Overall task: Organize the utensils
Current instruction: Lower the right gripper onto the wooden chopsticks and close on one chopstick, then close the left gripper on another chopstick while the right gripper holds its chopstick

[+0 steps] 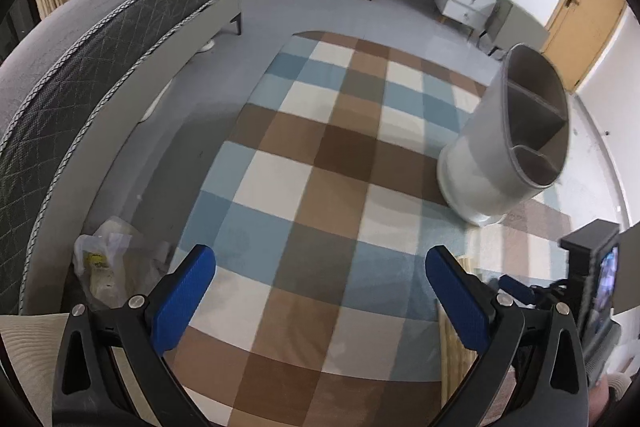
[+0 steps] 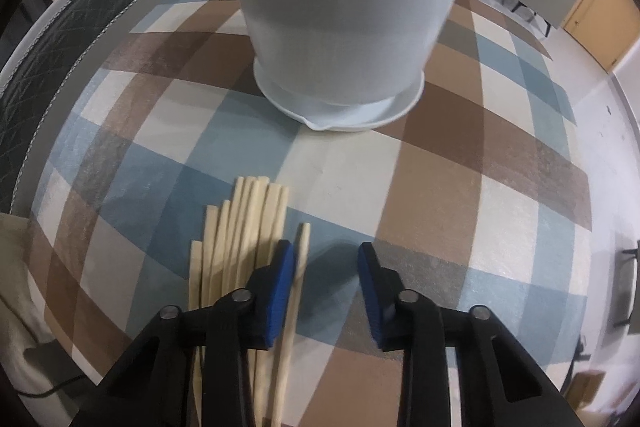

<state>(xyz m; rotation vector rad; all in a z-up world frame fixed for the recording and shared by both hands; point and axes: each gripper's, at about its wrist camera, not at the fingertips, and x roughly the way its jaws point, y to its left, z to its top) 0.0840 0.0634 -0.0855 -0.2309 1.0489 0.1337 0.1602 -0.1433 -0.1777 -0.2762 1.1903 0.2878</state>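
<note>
1. Chopsticks [image 2: 244, 247] lie bundled on the checked bench [image 2: 500, 227], short of the utensil holder [image 2: 340, 27].
2. My right gripper [image 2: 326, 291] has its fingers apart around one stray chopstick [image 2: 298, 279]; I judge closing comes next.
3. My left gripper [image 1: 320, 291] hangs wide apart, empty.

pale wooden chopsticks [image 2: 256, 227], matt plastic holder [image 2: 344, 27] (smooth), woven cloth [image 2: 480, 187]

The left gripper [image 1: 320, 267] hangs with its jaws spread wide, blue pads [image 1: 182, 297] at 7 and 5 o'clock of its own view, nothing between them. At 4 o'clock in that view the right gripper's body shows edge-on. The right gripper [image 2: 326, 257] is parted more narrowly, its fingers [image 2: 280, 291] reaching toward 12 o'clock, angled downward, clamping nothing.
</note>
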